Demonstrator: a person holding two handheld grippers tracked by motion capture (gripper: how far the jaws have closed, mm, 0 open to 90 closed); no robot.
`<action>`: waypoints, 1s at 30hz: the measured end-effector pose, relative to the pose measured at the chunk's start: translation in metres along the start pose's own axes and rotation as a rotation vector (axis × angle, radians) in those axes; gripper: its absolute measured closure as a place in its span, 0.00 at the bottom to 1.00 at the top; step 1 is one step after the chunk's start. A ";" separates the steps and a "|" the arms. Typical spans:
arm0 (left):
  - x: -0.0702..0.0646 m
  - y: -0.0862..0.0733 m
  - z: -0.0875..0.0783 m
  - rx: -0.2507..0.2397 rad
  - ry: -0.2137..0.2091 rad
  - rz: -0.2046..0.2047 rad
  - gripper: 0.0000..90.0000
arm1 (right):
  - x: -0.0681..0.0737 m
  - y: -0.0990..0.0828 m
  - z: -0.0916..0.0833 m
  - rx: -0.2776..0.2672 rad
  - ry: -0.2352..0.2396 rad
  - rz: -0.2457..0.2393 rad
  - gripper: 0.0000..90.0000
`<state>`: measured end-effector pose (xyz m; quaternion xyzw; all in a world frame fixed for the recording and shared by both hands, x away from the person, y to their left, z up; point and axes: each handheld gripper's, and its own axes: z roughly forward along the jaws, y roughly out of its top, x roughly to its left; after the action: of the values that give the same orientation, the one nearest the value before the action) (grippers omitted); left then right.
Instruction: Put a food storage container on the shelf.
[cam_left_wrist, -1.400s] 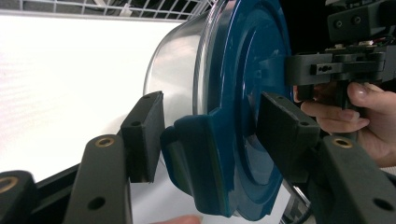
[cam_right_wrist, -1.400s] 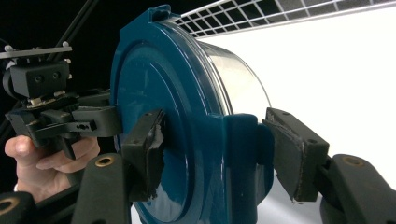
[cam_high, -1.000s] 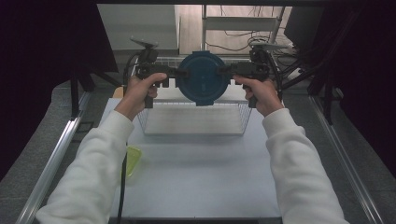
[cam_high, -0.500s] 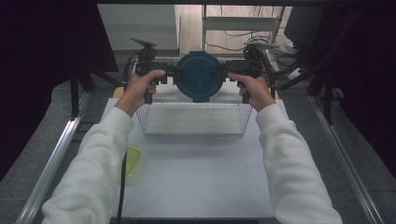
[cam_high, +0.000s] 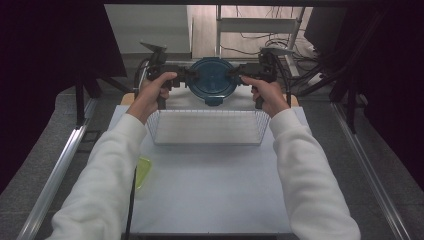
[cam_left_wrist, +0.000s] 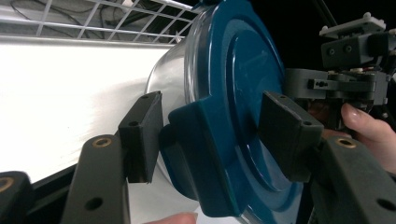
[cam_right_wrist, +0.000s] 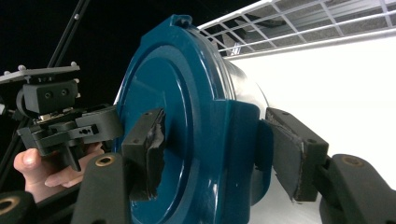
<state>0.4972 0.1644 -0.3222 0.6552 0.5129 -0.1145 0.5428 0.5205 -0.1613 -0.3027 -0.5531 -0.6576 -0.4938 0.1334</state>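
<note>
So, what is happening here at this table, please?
A person holds a round container with a blue lid between two hand-held grippers, one on each side. The left gripper and the right gripper each clamp a latch tab at the lid's edge. The container is up in the air beyond the far side of a white wire basket on the white table. A yellow-green item lies near the left sleeve.

High view above table (cam_high: 215, 190) looking forward, claw views close, sharing blue lid (cam_high: 211, 80)
</note>
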 end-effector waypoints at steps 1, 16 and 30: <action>0.002 0.000 0.001 0.000 -0.001 -0.015 0.46 | -0.001 0.000 0.001 -0.003 -0.004 -0.002 0.44; 0.013 0.003 0.010 -0.007 -0.007 -0.068 0.45 | -0.011 0.000 0.008 -0.005 -0.012 0.058 0.41; -0.008 -0.003 -0.004 -0.100 0.077 0.049 0.23 | 0.018 -0.013 -0.002 -0.114 -0.164 -0.159 0.18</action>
<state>0.4900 0.1631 -0.3165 0.6433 0.5223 -0.0504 0.5575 0.5026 -0.1509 -0.2955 -0.5444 -0.6791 -0.4924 0.0081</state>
